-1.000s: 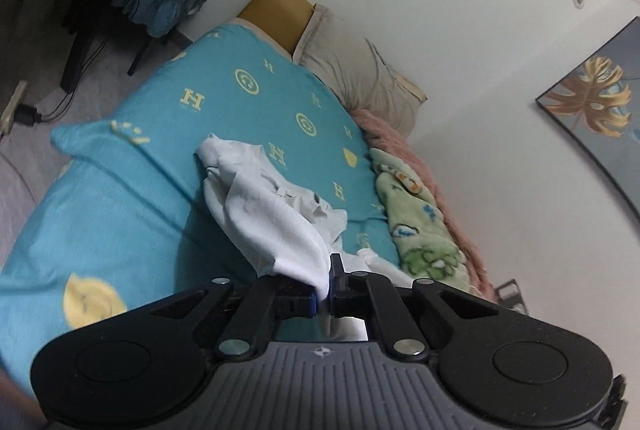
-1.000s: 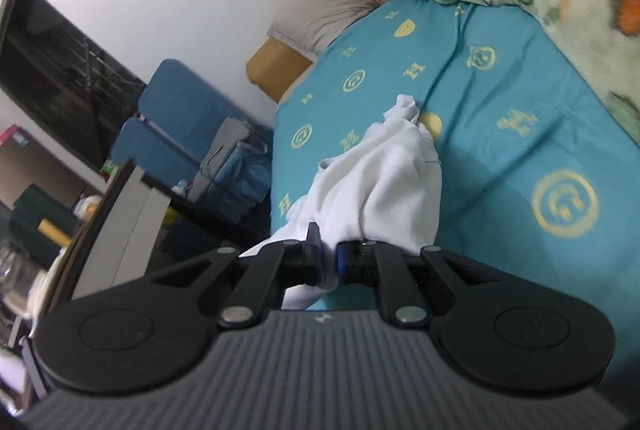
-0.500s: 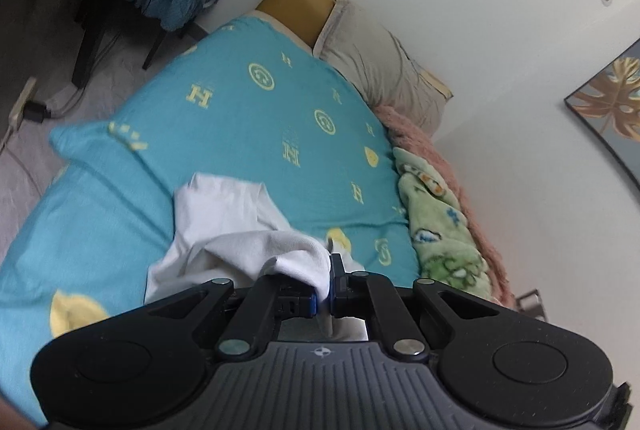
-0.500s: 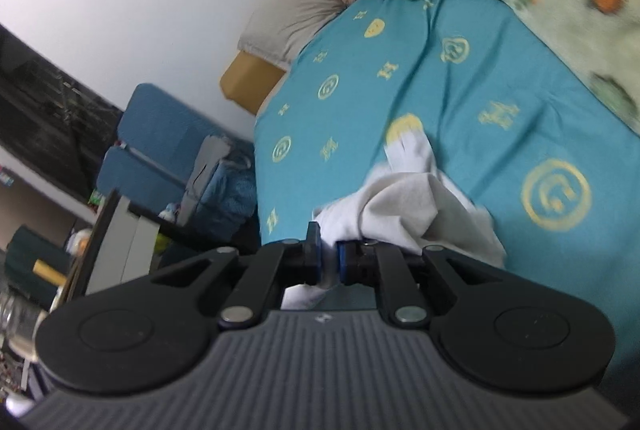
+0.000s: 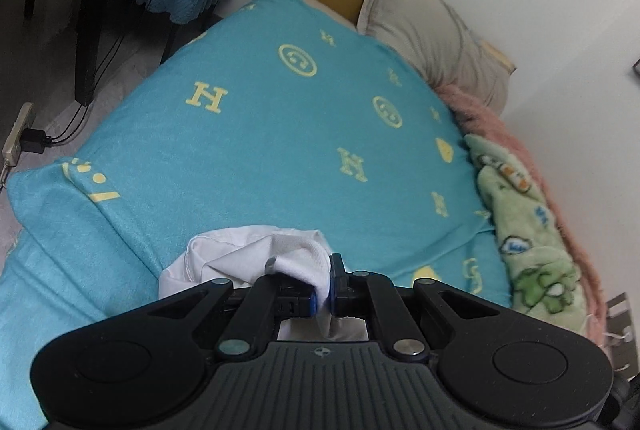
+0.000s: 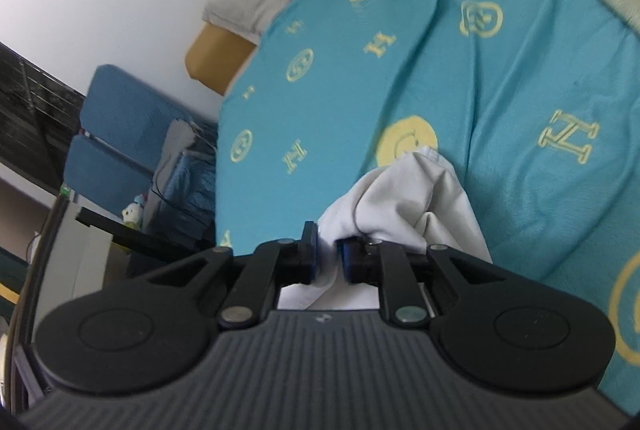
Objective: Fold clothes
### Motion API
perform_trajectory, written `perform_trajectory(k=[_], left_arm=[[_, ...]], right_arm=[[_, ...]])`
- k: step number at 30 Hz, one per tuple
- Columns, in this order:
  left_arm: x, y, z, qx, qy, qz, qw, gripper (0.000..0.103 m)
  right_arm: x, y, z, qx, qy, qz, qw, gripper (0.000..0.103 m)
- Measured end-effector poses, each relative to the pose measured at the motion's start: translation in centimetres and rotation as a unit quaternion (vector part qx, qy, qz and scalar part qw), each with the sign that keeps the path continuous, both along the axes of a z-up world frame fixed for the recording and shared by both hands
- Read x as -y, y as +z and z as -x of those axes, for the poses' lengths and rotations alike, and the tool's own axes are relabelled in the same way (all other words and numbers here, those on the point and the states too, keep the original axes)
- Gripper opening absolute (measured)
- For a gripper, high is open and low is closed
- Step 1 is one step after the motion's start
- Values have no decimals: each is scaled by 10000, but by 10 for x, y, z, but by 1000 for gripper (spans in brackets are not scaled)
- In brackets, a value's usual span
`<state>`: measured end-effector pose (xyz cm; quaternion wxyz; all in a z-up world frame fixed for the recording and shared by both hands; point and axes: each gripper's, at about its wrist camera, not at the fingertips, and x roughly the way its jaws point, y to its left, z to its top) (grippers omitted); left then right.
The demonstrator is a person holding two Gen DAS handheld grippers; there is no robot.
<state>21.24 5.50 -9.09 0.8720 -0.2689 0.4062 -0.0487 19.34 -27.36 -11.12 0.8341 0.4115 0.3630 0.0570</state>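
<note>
The left gripper (image 5: 325,286) has its jaws pinching a bunched fold of the crumpled white cotton garment (image 5: 256,254), which lies low on the bed's turquoise terry cover with yellow H and smiley motifs (image 5: 280,134). The right gripper (image 6: 329,258) likewise has its jaws pressed on another edge of the white garment (image 6: 412,202) (the cloth bulges between them). A beige pillow (image 5: 432,38) and a green cartoon-print fleece blanket (image 5: 528,238) lie along the bed's far side.

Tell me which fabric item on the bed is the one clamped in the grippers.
The white garment, pinched by the left gripper and the right gripper. The green cartoon blanket, pink blanket and grey pillow lie untouched along the wall.
</note>
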Motion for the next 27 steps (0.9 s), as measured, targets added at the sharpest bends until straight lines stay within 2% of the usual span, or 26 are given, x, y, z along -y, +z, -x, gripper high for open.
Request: perform_trajectory(k=[1, 2, 3, 5, 6, 7, 9, 10, 12, 14, 16, 18, 20, 21, 27], left_arm=[[1, -3, -1, 16, -38, -75, 10000, 7], [3, -4, -1, 51, -88, -136, 9999, 7], [5, -4, 0, 95, -143, -190, 9997, 9], [9, -3, 2, 200, -255, -298, 9990, 21], [11, 0, 5, 284, -306, -340, 9985, 37], [12, 2, 9, 399, -337, -360, 9980, 52], [14, 10, 19, 650, -388, -437, 9962, 67], [15, 13, 24, 741, -428, -508, 9950, 74], [18, 19, 34, 871, -521, -694, 9924, 80], [21, 21, 41, 918, -652, -888, 9897, 80], [25, 21, 47, 922, -796, -1051, 9870, 81], [30, 19, 49, 890, -902, -1227, 9843, 81], [34, 14, 48, 832, -977, -1379, 9821, 81], [35, 11, 46, 801, -1000, -1420, 9815, 81], [38, -18, 27, 552, -1015, -1811, 9767, 81]], right_arm=[[1, -3, -2, -4, 8, -36, 10000, 24], [2, -5, -3, 21, 19, -84, 10000, 37], [2, -6, -2, 74, 34, -144, 9999, 55], [0, -4, 1, 204, 60, -220, 9995, 75], [-1, -1, 3, 268, 85, -220, 9994, 79], [-4, 3, 6, 333, 143, -176, 9992, 80], [-9, 12, 16, 495, 259, -25, 9984, 80], [-11, 17, 21, 579, 297, 72, 9979, 80], [-15, 25, 32, 737, 372, 305, 9961, 79], [-20, 31, 42, 857, 491, 590, 9934, 78], [-26, 33, 47, 902, 648, 900, 9897, 71], [-32, 32, 47, 840, 812, 1145, 9865, 52], [-36, 27, 42, 762, 925, 1354, 9835, 38], [-38, 24, 38, 736, 949, 1517, 9811, 35], [-46, -2, 5, 565, 1051, 2398, 9635, 32]])
